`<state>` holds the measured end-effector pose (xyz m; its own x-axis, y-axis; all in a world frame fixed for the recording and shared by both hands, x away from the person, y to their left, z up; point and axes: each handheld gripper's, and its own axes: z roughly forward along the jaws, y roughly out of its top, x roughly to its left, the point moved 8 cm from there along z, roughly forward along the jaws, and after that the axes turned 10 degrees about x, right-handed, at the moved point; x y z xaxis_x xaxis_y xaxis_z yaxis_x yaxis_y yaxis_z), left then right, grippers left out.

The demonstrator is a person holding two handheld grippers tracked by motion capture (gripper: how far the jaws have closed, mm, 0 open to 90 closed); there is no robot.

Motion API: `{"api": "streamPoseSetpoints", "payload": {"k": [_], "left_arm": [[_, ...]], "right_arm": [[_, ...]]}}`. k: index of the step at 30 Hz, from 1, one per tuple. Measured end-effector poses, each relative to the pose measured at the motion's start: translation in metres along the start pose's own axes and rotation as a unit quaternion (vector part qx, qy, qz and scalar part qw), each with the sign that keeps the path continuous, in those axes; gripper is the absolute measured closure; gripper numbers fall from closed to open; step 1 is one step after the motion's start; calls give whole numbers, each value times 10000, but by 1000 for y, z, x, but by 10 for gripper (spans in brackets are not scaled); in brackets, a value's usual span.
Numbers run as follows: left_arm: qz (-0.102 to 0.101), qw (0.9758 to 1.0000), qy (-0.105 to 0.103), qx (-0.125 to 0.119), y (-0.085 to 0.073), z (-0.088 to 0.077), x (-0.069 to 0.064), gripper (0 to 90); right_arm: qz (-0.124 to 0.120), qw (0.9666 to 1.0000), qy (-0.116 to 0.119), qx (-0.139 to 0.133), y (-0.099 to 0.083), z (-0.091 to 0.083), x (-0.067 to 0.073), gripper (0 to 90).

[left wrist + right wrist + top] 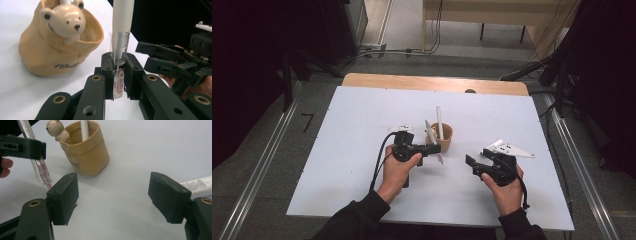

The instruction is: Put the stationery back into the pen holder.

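My left gripper is shut on a clear-barrelled pen with a white upper part, held about upright just in front of a tan cup. The cup has a small bear figure on its rim, and a white pen stands inside it. To the right of the cup, my right gripper is open over the white table with nothing between its jaws. The held pen is to its left, apart from it.
Another white pen lies on the table behind the right jaw. The white table top has free room to the left and at the back. Its wooden far edge borders a grey floor with cables.
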<state>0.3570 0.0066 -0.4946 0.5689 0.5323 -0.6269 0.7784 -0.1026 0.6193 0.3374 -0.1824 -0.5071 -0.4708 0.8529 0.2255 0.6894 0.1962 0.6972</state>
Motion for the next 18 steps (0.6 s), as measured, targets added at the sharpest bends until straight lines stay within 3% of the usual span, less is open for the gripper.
{"api": "streamPoseSetpoints", "payload": {"k": [18], "left_arm": [[73,9999,137,-56,22,0,2,803]], "right_arm": [[9,10000,-77,7,0,1,-5,238]]}}
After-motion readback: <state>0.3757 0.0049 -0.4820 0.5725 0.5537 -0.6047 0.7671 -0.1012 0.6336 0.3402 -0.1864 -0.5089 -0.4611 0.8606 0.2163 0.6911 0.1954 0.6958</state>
